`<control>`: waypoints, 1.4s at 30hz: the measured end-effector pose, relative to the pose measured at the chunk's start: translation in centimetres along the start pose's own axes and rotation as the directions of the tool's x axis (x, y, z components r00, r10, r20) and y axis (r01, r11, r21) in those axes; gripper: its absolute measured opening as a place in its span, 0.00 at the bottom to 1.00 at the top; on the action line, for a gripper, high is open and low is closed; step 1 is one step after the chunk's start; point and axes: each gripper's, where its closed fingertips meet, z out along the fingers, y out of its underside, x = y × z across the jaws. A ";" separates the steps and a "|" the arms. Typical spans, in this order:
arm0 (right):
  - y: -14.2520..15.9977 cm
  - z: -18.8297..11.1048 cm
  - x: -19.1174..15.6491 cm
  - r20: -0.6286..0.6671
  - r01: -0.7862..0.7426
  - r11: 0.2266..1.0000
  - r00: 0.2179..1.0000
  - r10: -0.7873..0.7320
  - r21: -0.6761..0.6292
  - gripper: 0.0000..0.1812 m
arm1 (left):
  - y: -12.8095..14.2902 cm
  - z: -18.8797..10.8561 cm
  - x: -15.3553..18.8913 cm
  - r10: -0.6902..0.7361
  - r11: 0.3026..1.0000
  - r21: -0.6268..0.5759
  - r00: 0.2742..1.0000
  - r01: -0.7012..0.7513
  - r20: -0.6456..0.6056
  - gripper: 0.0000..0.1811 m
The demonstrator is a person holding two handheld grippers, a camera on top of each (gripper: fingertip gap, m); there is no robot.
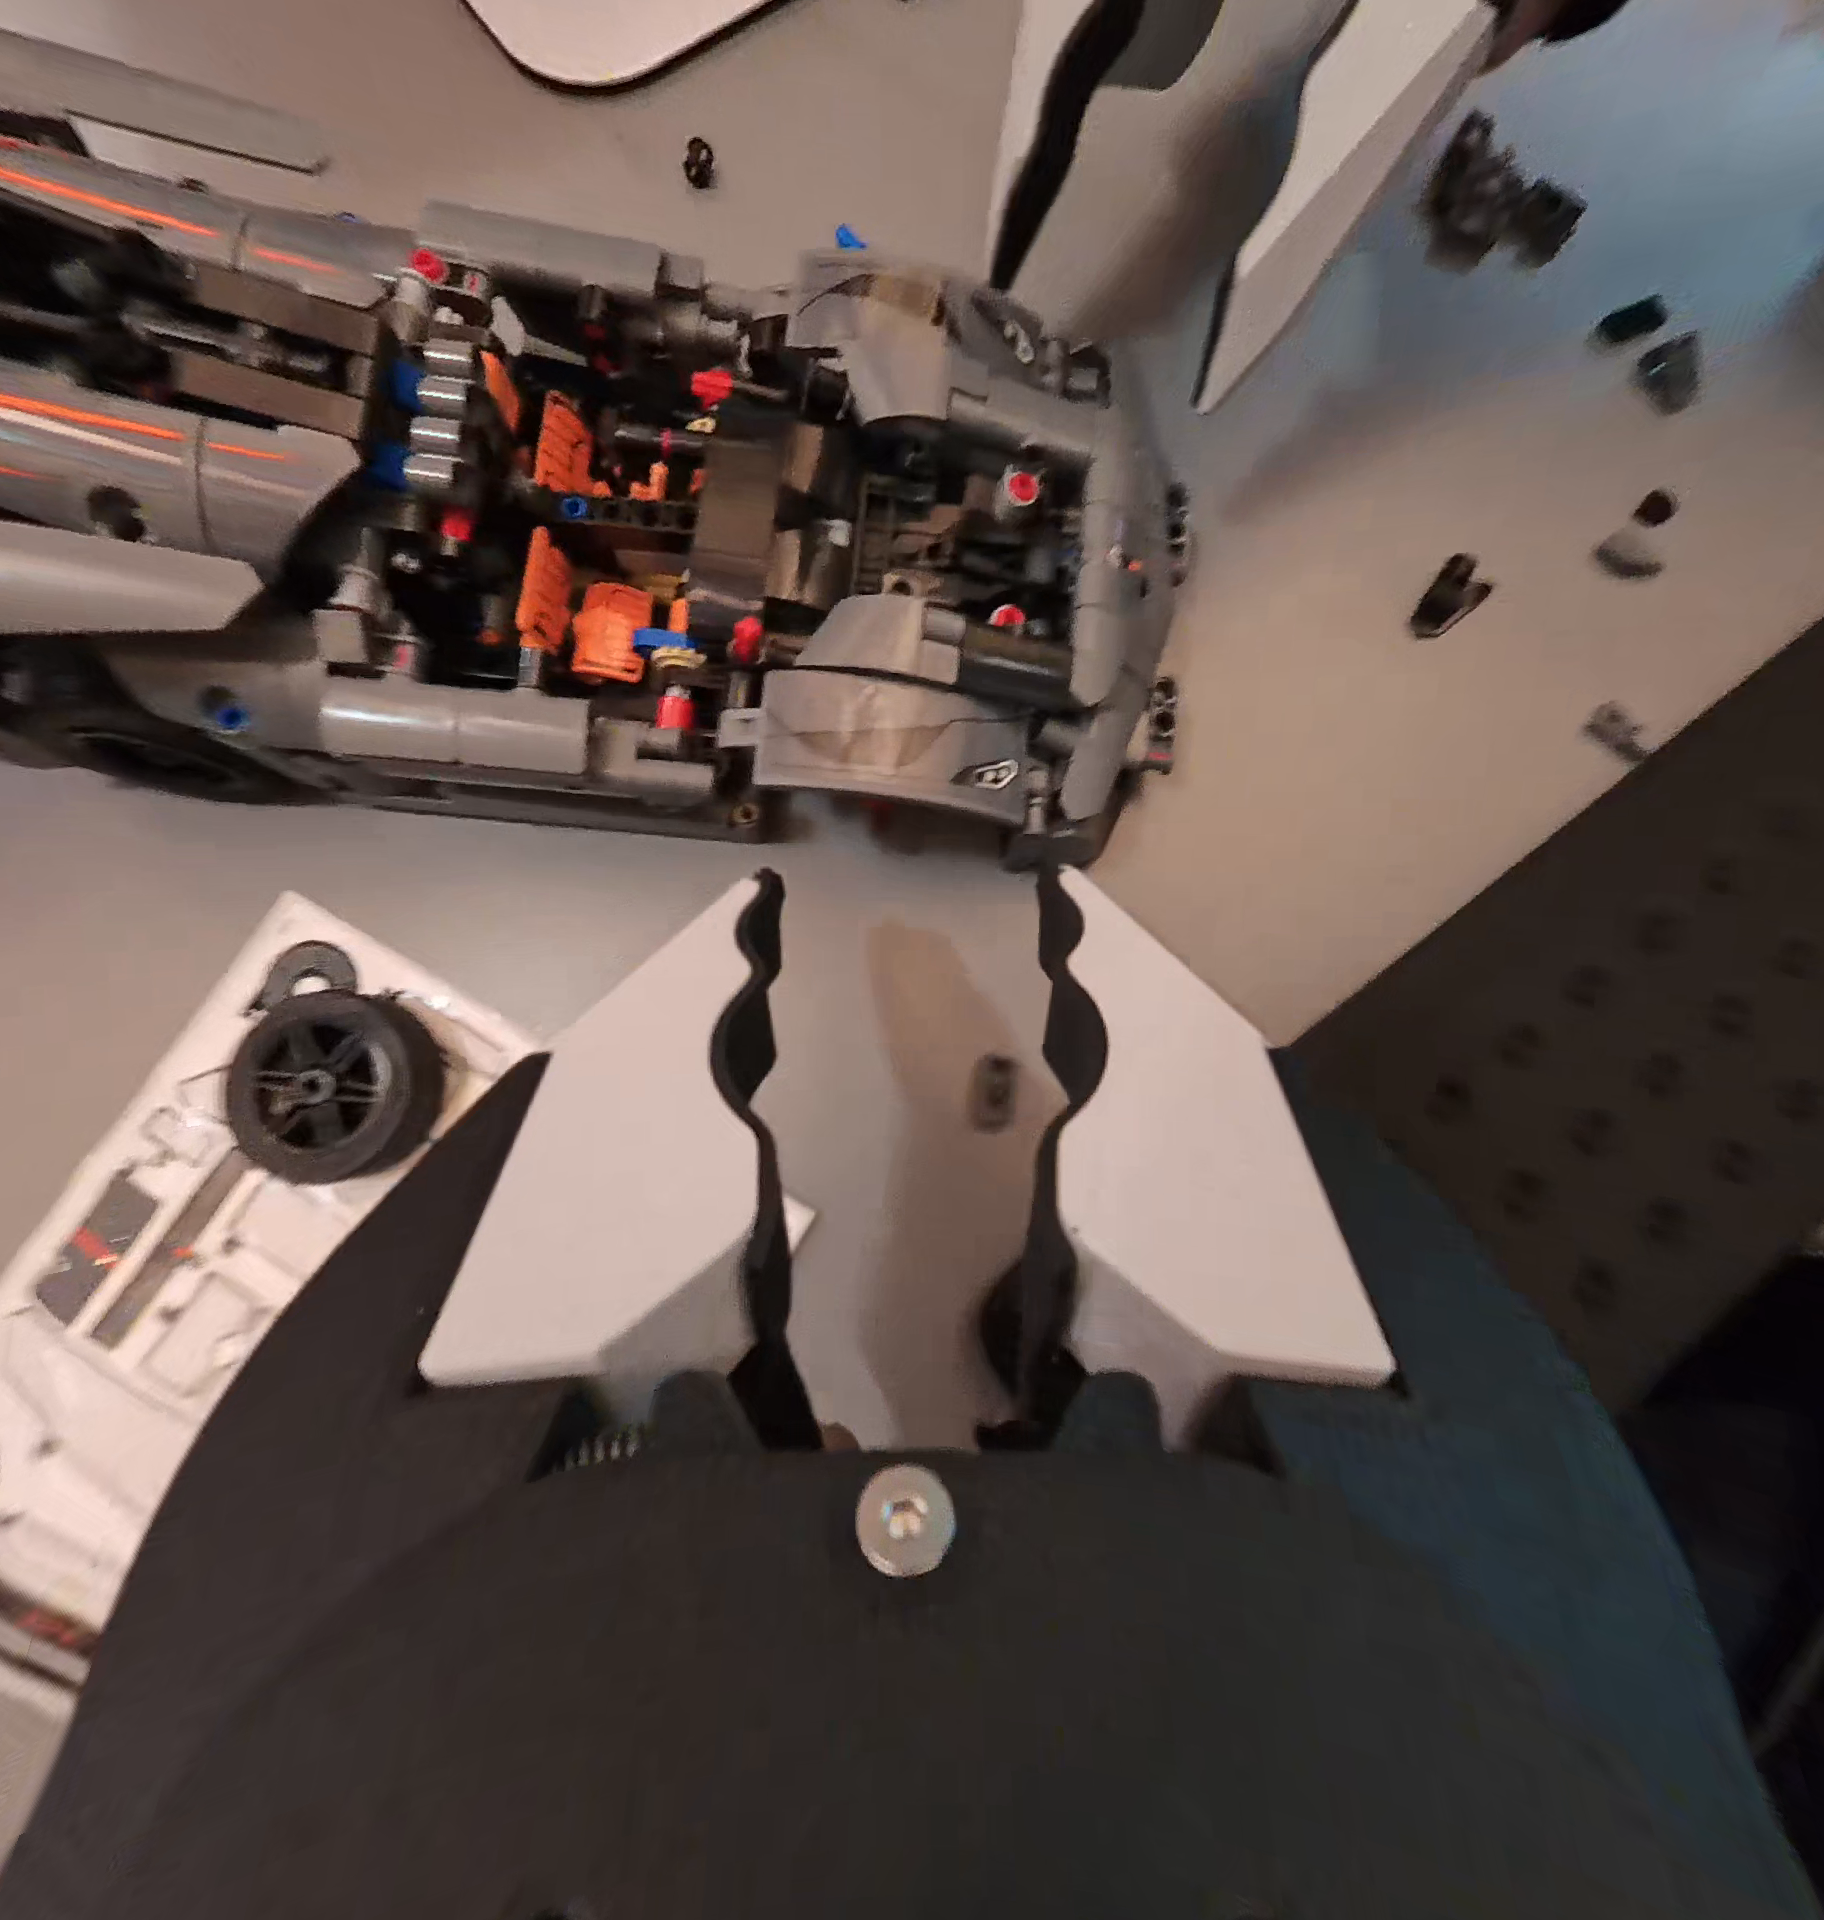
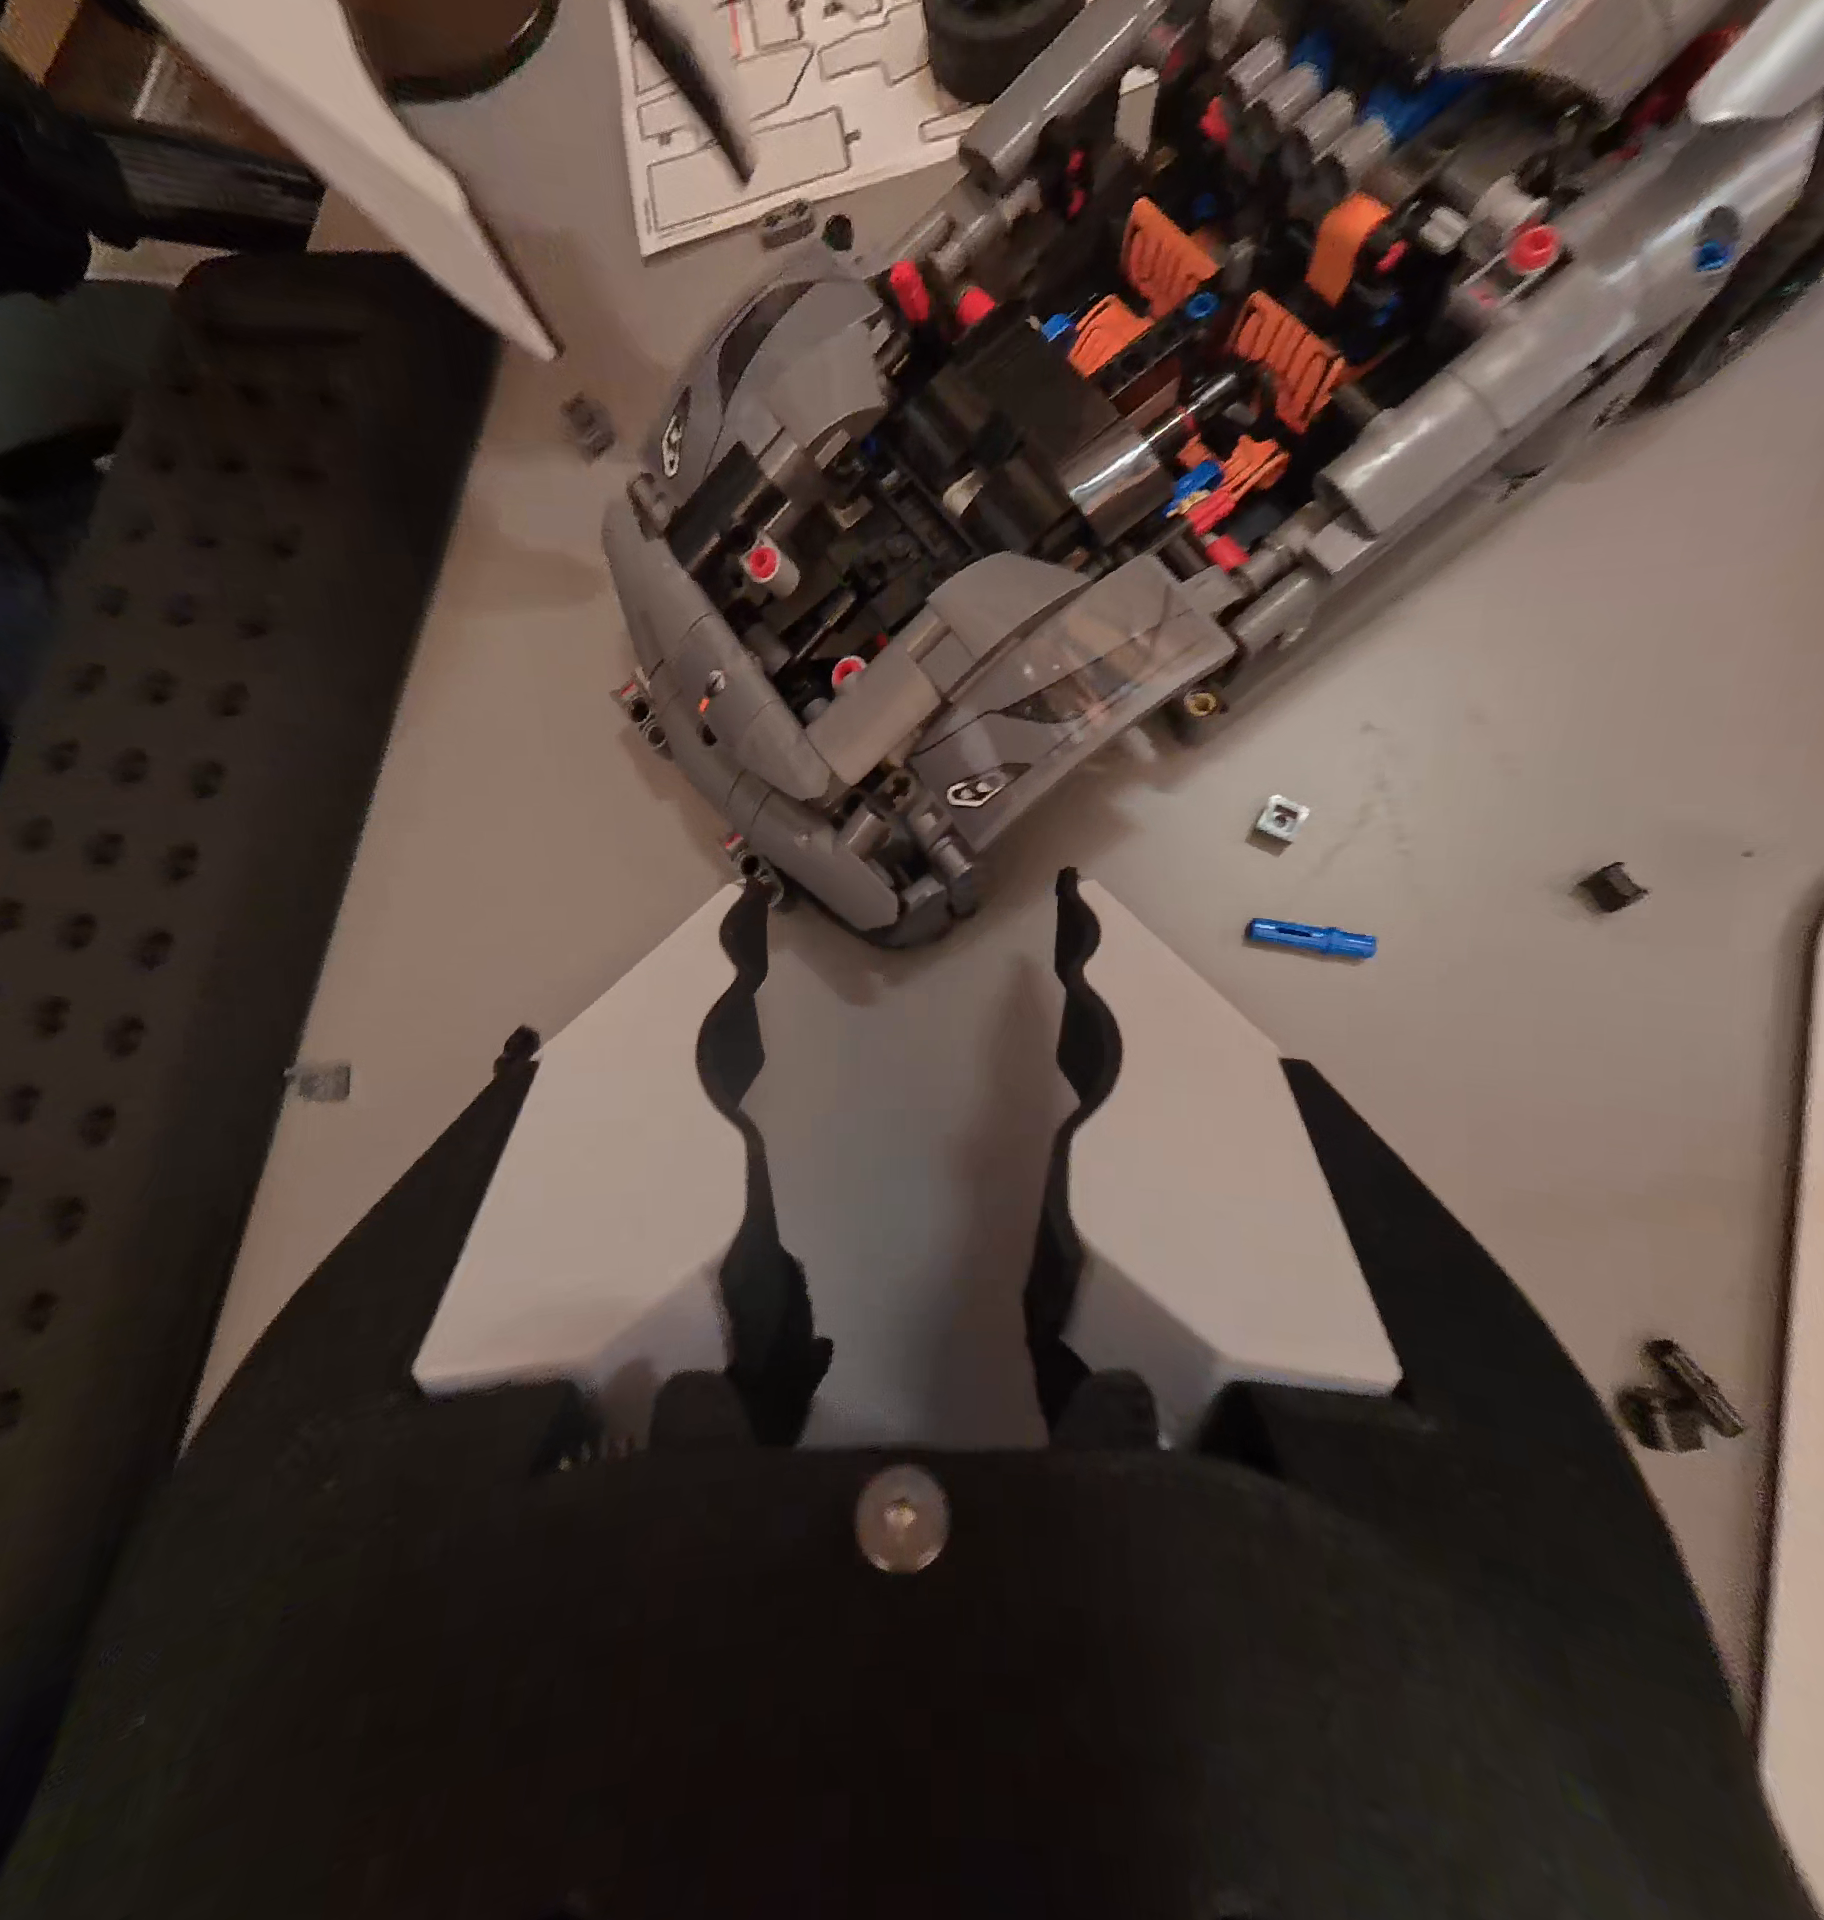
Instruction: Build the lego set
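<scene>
1. One partly built grey lego car (image 1: 596,540) (image 2: 1043,520) lies on the grey bench (image 1: 472,914) (image 2: 1303,1143). Its top is uncovered, exposing orange seats, black beams and red and blue pins.
2. The left claw (image 1: 908,883) is released, with nothing between its fingers (image 1: 659,1091). Its tips hang just short of the car's side, near the front wheel arch.
3. The right claw (image 2: 908,883) is likewise released and carries nothing. Its left fingertip sits just beside the car's nose.
4. A small dark piece (image 1: 994,1088) lies on the bench between the left claw's fingers, untouched.
5. A black wheel (image 1: 331,1086) rests on a printed sheet (image 1: 160,1299) to the left of the left claw.
6. A blue pin (image 2: 1310,940), a small light grey square piece (image 2: 1280,819) and a black clip (image 2: 1609,888) lie on the bench right of the car's nose, apart from each other.
7. A black perforated mat (image 2: 160,727) (image 1: 1614,1039) borders the bench beyond the nose.
</scene>
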 end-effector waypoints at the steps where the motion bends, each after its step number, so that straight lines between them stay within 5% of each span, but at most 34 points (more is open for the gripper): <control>1: -0.1 0.0 0.1 -0.001 -0.003 1.000 1.000 0.003 0.005 0.30 | 0.1 0.3 0.4 -0.032 0.999 -0.008 0.999 0.032 -0.028 0.28; 4: 0.0 0.1 -0.3 0.020 -0.007 1.000 1.000 0.007 0.003 0.28 | 0.8 1.1 2.1 -0.090 0.995 -0.054 0.989 0.084 -0.120 0.33; 12: 0.5 1.5 -2.3 0.085 0.039 0.998 0.996 -0.034 -0.058 0.26 | 1.1 1.6 2.8 -0.039 0.997 -0.072 0.997 0.034 -0.066 0.33; 17: -0.7 -1.1 -1.7 0.033 0.045 0.999 0.998 -0.045 -0.005 0.29 | -2.7 -1.7 2.1 -0.060 0.991 0.121 0.998 0.063 -0.027 0.29; 21: -3.3 -6.5 -0.8 -0.093 0.093 0.986 0.992 -0.081 0.137 0.31 | -9.2 -4.8 3.8 0.062 0.941 0.334 0.998 -0.052 -0.020 0.32; 24: -5.5 -13.1 1.2 -0.332 0.171 0.951 0.940 -0.078 0.259 0.35 | -15.1 -6.7 5.4 0.144 0.878 0.467 0.988 -0.102 -0.056 0.29; 27: -6.4 -22.8 5.6 -0.629 0.220 0.889 0.772 0.092 0.401 0.39 | -21.0 -8.2 6.9 0.231 0.804 0.576 0.970 -0.147 -0.076 0.32; 30: -5.5 -32.5 9.7 -0.795 0.285 0.834 0.547 0.263 0.472 0.40 | -25.1 -7.2 8.3 0.305 0.784 0.591 0.947 -0.189 -0.103 0.38; 32: -4.0 -36.8 12.5 -0.838 0.263 0.846 0.441 0.322 0.464 0.48 | -26.2 -5.2 9.6 0.330 0.806 0.562 0.929 -0.186 -0.166 0.36; 35: -1.9 -39.9 16.6 -0.855 0.183 0.883 0.394 0.337 0.433 0.52 | -26.2 -1.8 11.6 0.391 0.803 0.546 0.903 -0.240 -0.178 0.34; 39: 0.6 -40.5 21.4 -0.875 0.079 0.928 0.372 0.310 0.363 0.59 | -24.2 1.9 14.0 0.495 0.807 0.474 0.841 -0.352 -0.219 0.13; 42: 1.4 -40.0 23.2 -0.861 0.040 0.930 0.393 0.322 0.366 0.58 | -23.4 2.7 14.7 0.508 0.814 0.454 0.822 -0.362 -0.256 0.13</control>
